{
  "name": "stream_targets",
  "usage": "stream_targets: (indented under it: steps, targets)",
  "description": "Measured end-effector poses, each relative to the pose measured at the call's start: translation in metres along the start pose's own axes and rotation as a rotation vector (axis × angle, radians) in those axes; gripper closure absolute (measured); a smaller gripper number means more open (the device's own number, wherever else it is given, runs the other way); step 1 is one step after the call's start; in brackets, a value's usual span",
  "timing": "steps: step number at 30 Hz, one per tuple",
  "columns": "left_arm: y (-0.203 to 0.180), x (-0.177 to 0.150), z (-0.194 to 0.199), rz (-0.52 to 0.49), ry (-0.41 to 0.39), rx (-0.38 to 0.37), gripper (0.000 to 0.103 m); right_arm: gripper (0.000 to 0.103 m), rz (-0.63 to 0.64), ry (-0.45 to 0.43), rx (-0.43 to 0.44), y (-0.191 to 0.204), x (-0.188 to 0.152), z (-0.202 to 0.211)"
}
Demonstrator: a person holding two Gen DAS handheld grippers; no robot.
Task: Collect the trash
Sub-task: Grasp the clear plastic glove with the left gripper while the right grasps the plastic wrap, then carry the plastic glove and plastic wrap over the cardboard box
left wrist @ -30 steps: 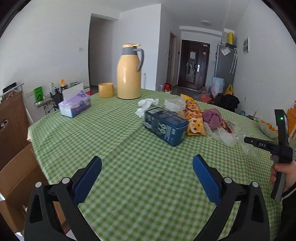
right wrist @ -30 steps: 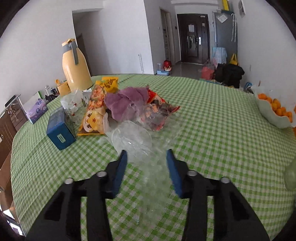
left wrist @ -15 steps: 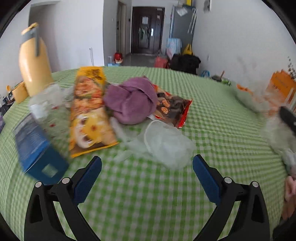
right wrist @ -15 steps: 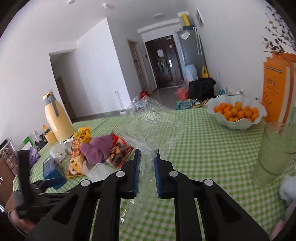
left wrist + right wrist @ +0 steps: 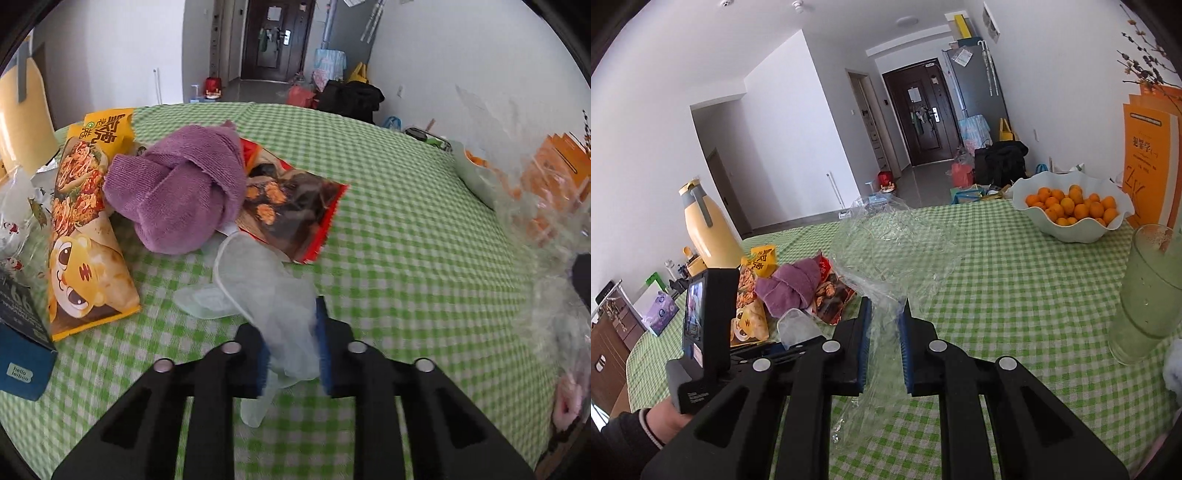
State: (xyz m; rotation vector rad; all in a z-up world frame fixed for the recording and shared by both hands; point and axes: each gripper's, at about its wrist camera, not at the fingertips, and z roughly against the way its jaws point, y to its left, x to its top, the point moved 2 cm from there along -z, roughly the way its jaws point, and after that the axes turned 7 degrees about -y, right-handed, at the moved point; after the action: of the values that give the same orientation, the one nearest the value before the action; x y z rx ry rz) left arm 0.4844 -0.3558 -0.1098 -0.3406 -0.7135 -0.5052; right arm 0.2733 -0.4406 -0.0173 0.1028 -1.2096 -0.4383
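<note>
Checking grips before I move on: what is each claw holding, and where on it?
Left claw: translucent glove, pinched near its lower end. Right claw: clear plastic wrap, pinched at its lower bunched part.

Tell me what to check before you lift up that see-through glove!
1. Left gripper fingers closed on the clear glove: ok; they have just been closing on it.
2. Right gripper holding the crinkly plastic wrap: ok.
3. Glove free of the purple cloth: cannot tell; its rim lies right beside it.
4. Glass of drink away from both grippers: ok.
5. Trash bin in sight: not ok.
</note>
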Motion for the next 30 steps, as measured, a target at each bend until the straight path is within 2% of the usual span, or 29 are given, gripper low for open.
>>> stream_targets:
  steps: [3,7,11,15,18,23,30]
  targets:
    - [-0.007,-0.001,0.028,-0.042,-0.07,-0.03,0.091,0.088,0.012,0.012,0.003,0.002,-0.003,-0.003]
    - [-0.01,-0.003,0.067,-0.079,-0.16,0.007,0.093,0.088,0.037,0.024,-0.003,0.006,-0.005,-0.005]
    - [0.004,-0.001,0.111,-0.058,-0.232,0.028,0.093,0.088,0.062,0.024,-0.016,0.009,-0.007,-0.006]
    - [0.033,-0.012,0.157,-0.005,-0.307,0.074,0.093,0.088,0.1,0.039,-0.026,0.015,-0.013,-0.011]
    - [0.059,-0.021,0.196,0.031,-0.332,0.094,0.094,0.088,0.111,0.058,-0.005,0.023,-0.018,-0.016]
    - [0.107,-0.039,0.263,0.068,-0.395,0.161,0.094,0.088,0.188,0.054,0.052,0.065,-0.017,-0.011]
    - [0.19,-0.087,0.343,0.167,-0.44,0.292,0.094,0.089,0.3,0.082,0.209,0.163,-0.034,-0.004]
